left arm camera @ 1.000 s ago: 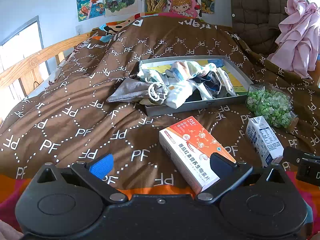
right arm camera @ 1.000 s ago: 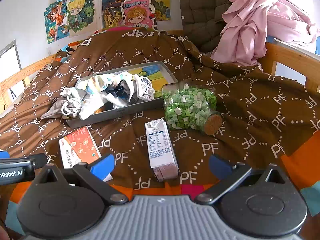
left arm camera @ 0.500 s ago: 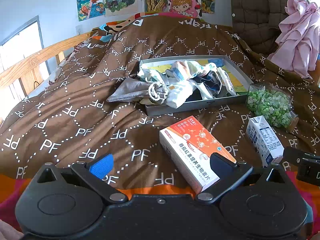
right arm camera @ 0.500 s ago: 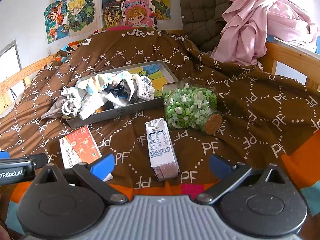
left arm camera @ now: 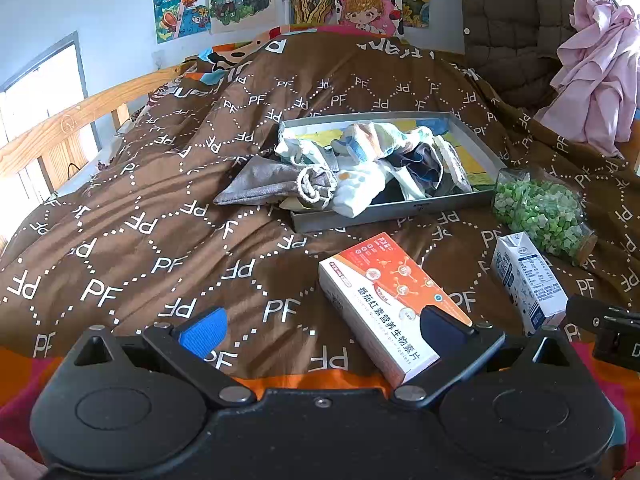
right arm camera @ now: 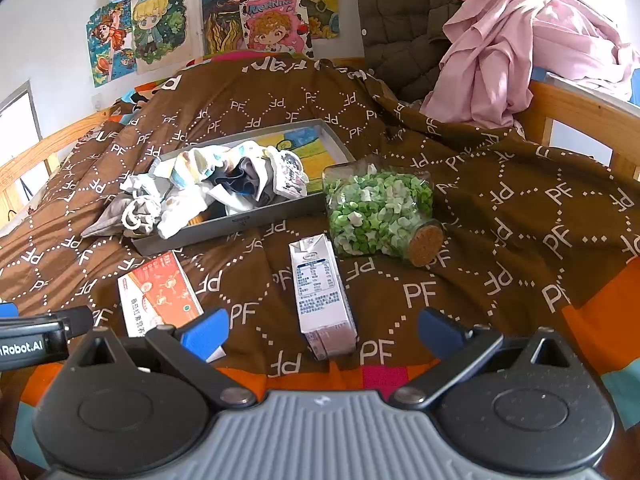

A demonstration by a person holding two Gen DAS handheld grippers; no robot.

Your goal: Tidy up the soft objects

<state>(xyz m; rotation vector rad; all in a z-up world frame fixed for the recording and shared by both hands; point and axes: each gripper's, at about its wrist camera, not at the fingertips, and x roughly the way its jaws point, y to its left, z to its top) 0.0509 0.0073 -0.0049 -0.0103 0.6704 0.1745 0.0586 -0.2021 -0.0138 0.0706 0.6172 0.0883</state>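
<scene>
— What do the soft things look like, and where are they?

— A crumpled heap of small garments (left arm camera: 376,168) fills the near-left part of a shallow grey tray (left arm camera: 472,142) that lies on the brown quilt (left arm camera: 160,216) printed with "PF". The heap is mostly white and pale pieces with blue, orange and dark patches. One grey cloth (left arm camera: 260,184) with a white ribbed cuff hangs over the tray's left edge onto the quilt. The far right of the tray floor shows a yellow and blue picture.

— And the grippers?

— The left gripper (left arm camera: 320,328) hovers low over the near edge of the bed, its blue-padded fingers spread wide and holding nothing; its right finger overlaps the orange and white box (left arm camera: 384,296) in view, though I cannot tell whether it touches. The right gripper (right arm camera: 324,330) is likewise spread wide and empty, with the milk carton (right arm camera: 320,288) lying between its fingers in view, further out on the quilt.

— Anything else near the tray?

— A glass jar (right arm camera: 380,212) of green and white bits, corked, lies on its side just right of the tray's near corner. A pink garment (right arm camera: 516,40) is bunched at the far right.
</scene>
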